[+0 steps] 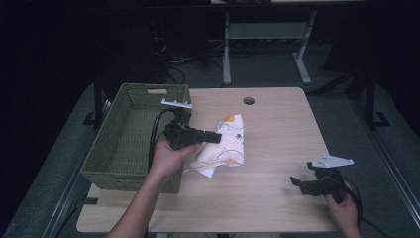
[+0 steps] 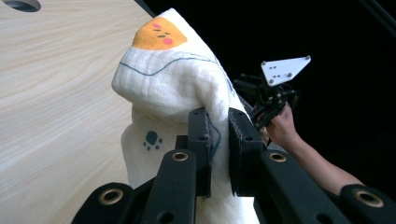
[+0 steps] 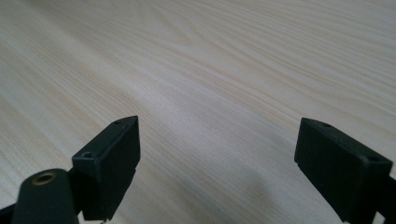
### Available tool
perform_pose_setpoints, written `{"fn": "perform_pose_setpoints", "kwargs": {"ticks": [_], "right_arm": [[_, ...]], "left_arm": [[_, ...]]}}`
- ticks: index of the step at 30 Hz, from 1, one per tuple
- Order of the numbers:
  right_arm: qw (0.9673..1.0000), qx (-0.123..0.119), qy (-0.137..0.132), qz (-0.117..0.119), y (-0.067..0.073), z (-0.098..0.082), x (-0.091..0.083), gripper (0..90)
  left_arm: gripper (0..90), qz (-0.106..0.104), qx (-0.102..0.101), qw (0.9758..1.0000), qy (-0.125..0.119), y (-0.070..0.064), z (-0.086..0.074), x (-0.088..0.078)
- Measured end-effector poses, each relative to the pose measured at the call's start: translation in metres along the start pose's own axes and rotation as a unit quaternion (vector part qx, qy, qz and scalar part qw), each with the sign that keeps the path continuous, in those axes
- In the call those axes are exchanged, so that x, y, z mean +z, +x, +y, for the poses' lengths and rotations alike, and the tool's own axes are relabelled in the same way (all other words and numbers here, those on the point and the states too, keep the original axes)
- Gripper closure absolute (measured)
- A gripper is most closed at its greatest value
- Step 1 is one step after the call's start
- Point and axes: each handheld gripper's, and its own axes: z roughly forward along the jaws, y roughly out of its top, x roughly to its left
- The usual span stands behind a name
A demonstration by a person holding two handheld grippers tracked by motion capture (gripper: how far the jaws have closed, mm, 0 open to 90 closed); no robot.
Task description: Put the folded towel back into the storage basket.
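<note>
High view: left gripper [image 1: 213,136] sits at the middle of the table [image 1: 277,148], jaws pinched on a fold of the white printed cloth [image 1: 225,146], which lies bunched just right of the green woven basket [image 1: 130,141]. Part of the cloth is lifted, the lower end trails on the tabletop. Left gripper view confirms the grip: both pads [image 2: 201,140] clamp a ridge of fabric, and the cloth [image 2: 163,93] hangs over them, orange face print uppermost, small paw print lower down. Right gripper [image 1: 304,184] is well apart near the table's right front edge, jaws spread wide with nothing between them; right gripper view looks over bare wood [image 3: 210,70]. Reading: the pick-up step is in hand, cloth secured but not clear of the table. Likely next move is a lift and carry leftward over the basket rim, which calls for enough height that the trailing end clears the wall, then release over the basket floor.
</note>
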Motion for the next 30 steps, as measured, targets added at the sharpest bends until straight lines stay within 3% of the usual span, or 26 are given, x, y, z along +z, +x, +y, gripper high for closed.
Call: {"fn": "perform_pose_setpoints", "kwargs": {"ticks": [9,30], "right_arm": [[1.0000,0.001,0.002,0.000,0.000,0.000,0.001,13.9],[1.0000,-0.001,0.006,-0.001,0.002,0.000,0.002,13.9]], "left_arm": [[81.7,-0.005,-0.009,0.9999,-0.004,0.004,0.000,-0.008],[81.8,0.014,-0.023,0.9995,-0.018,0.018,-0.001,-0.039]]}}
